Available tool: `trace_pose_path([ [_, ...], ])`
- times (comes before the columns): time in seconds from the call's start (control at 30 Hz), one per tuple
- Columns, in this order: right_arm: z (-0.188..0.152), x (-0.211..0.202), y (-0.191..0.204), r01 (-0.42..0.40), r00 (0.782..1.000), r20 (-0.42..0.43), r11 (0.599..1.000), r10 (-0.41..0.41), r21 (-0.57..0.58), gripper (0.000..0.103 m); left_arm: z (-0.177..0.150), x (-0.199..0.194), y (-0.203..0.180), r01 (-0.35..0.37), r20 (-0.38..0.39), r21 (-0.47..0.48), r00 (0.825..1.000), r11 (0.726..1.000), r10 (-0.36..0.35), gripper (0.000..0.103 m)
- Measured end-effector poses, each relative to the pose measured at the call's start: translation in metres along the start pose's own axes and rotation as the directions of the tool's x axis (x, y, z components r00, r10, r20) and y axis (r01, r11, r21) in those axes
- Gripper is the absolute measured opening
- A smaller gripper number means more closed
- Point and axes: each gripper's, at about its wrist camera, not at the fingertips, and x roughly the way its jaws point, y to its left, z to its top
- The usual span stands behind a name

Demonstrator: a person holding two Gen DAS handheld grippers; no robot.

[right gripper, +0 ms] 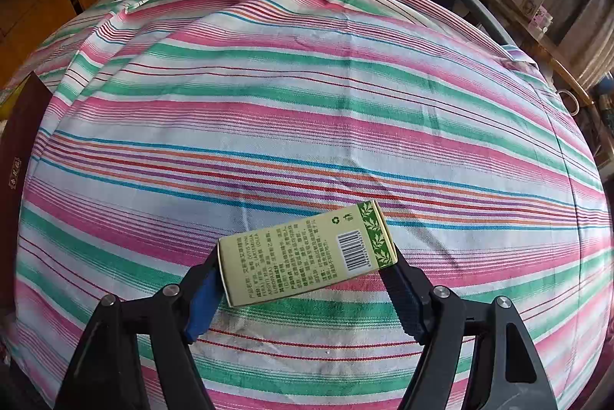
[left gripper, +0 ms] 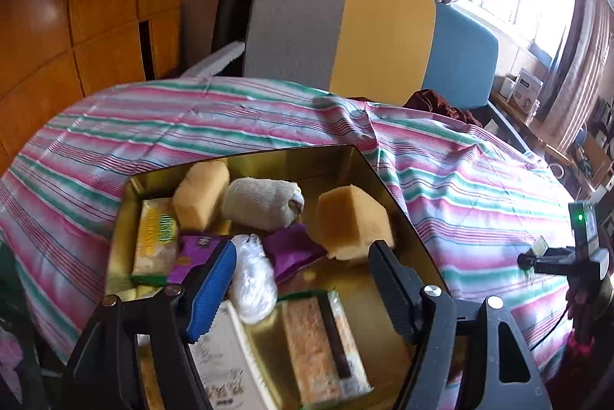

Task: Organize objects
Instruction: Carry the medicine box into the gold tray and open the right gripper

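- Right gripper (right gripper: 307, 266) is closing around the green carton (right gripper: 307, 254), one finger at each short end. Looks like the pads are touching both ends, so I'm calling it a pinch, though a light one.
- That carton is lying flat on the striped cloth (right gripper: 307, 103), tilted a bit across my fingers, barcode side up, well apart from anything else.
- Left gripper (left gripper: 303, 275) is hanging spread wide over the gold tin (left gripper: 403, 218), pinching nothing. A white wrapped lump (left gripper: 253, 279) is sitting just beside its blue pad (left gripper: 213, 291).
- The tin is already holding two yellow sponge blocks (left gripper: 353, 222), a rolled grey cloth (left gripper: 264, 205), a purple packet (left gripper: 291, 249) and some snack packs (left gripper: 318, 341). So it's getting crowded.
- My guess is the carton is going in there next.
- What could go wrong: I'm grabbing the carton lengthwise and skewed, so it could swivel or pop out when lifting. Squeezing harder could crush the thin card ends.
- Dropping it onto the pile could also leave it perched on a sponge, or knock one over the tin's low rim.
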Motion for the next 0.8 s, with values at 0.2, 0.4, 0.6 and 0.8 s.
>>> trace_pose_path([
  [0.2, 0.013, -0.003, -0.001, 0.025, 1.0, 0.006, 0.999, -0.025, 0.025, 0.076, -0.012, -0.028, 0.001, -0.039, 0.052, 0.053, 0.998, 0.998, 0.036, 0.073],
  [0.4, 0.028, -0.05, 0.055, -0.104, 0.987, 0.119, 0.994, 0.108, -0.04, 0.076, -0.016, -0.041, 0.011, -0.046, 0.073, 0.036, 0.996, 0.998, 0.043, 0.073],
  [0.6, 0.034, -0.095, 0.171, -0.202, 0.949, 0.185, 0.942, 0.256, -0.267, 0.076, -0.021, -0.047, 0.024, -0.054, 0.07, 0.009, 0.996, 0.999, 0.053, 0.073],
  [0.8, 0.031, -0.105, 0.264, -0.254, 0.927, 0.15, 0.869, 0.344, -0.424, 0.076, -0.023, -0.059, 0.051, -0.069, 0.086, -0.057, 0.994, 0.996, 0.074, 0.073],
])
